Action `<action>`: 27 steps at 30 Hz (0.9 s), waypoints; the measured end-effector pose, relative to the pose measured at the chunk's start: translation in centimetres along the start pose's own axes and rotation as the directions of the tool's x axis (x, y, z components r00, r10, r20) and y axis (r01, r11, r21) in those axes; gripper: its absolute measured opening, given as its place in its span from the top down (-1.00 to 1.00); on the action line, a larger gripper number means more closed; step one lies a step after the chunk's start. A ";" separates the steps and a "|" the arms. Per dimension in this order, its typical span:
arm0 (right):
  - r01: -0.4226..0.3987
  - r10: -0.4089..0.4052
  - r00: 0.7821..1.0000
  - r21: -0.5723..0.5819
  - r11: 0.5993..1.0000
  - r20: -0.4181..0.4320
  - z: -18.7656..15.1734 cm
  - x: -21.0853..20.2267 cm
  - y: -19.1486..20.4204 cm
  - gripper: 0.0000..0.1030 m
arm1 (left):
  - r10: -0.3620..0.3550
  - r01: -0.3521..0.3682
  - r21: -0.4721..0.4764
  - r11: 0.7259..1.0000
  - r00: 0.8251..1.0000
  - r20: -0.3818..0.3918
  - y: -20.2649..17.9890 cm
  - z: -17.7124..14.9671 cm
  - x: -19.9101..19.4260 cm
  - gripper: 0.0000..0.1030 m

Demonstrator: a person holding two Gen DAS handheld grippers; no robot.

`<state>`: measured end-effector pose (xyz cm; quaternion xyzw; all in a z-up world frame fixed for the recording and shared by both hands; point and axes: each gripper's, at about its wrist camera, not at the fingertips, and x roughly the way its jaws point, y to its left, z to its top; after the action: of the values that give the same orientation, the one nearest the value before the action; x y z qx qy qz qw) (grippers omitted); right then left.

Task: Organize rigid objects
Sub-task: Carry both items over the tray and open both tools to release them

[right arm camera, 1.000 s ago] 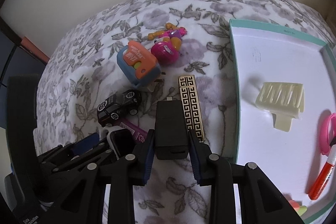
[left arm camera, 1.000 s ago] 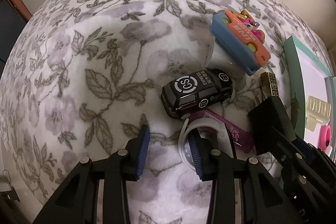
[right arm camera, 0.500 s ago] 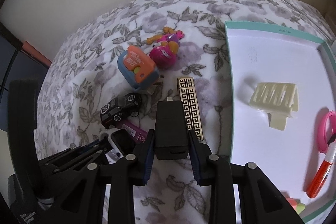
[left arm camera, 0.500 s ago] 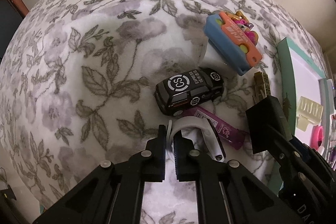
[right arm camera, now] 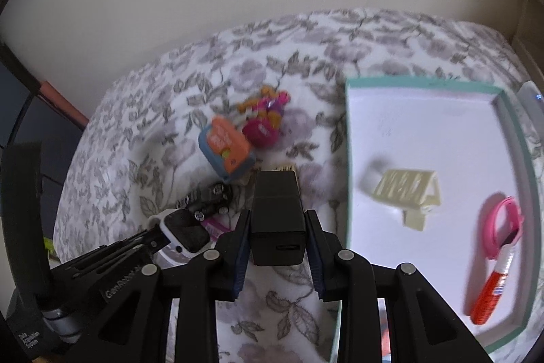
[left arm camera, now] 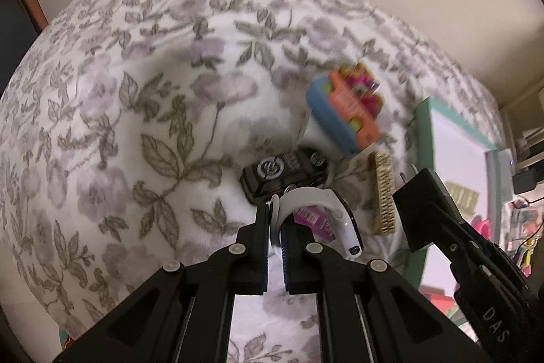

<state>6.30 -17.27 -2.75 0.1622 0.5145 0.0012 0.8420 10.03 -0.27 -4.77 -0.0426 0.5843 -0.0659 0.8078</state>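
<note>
Since a second before, the left gripper (left arm camera: 275,227) had snapped closed on the strap of the white smartwatch (left arm camera: 326,210) and both hands had lifted off the floral blanket (left arm camera: 136,125). The watch hung clenched between the left pads, above the black toy car (left arm camera: 282,172) and the pink tube (left arm camera: 311,220). The right gripper (right arm camera: 277,227) was clamped on the black charger block (right arm camera: 277,213), held over the blanket just beside the teal-rimmed tray (right arm camera: 347,159). In the tray lay a cream hair claw (right arm camera: 404,189), a pink ring (right arm camera: 503,227) and a red marker (right arm camera: 493,288). The blue-and-orange toy (right arm camera: 226,148) stayed near the car.
</note>
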 end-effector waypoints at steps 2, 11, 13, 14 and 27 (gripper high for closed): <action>0.006 -0.006 1.000 0.001 1.000 0.021 0.2 -0.9 -0.2 0.38 | -0.009 0.008 0.009 1.000 0.999 0.032 -0.3 0.1 -1.2 0.88; 0.062 -0.070 0.992 0.080 0.995 0.107 1.1 -5.1 -3.9 0.38 | -0.073 0.066 0.083 0.994 0.993 0.088 -3.4 -0.4 -2.7 0.88; 0.087 -0.099 0.988 0.104 0.991 0.114 1.3 -5.6 -5.0 0.38 | -0.083 0.074 0.102 0.992 0.993 0.085 -4.4 -0.5 -2.5 0.88; 0.103 -0.117 0.986 0.117 0.988 0.118 1.3 -5.9 -5.7 0.38 | -0.084 0.075 0.114 0.991 0.993 0.083 -5.1 -0.6 -2.4 0.88; 0.234 -0.257 0.965 0.282 0.930 0.044 0.7 -6.5 -14.7 0.38 | -0.115 0.093 0.375 0.922 0.993 0.037 -15.6 -3.9 -0.5 0.87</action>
<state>1.45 -32.47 -0.85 0.2117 0.4915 -0.1821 0.8249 5.25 -15.53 -3.25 0.0787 0.5345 -0.2168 0.8131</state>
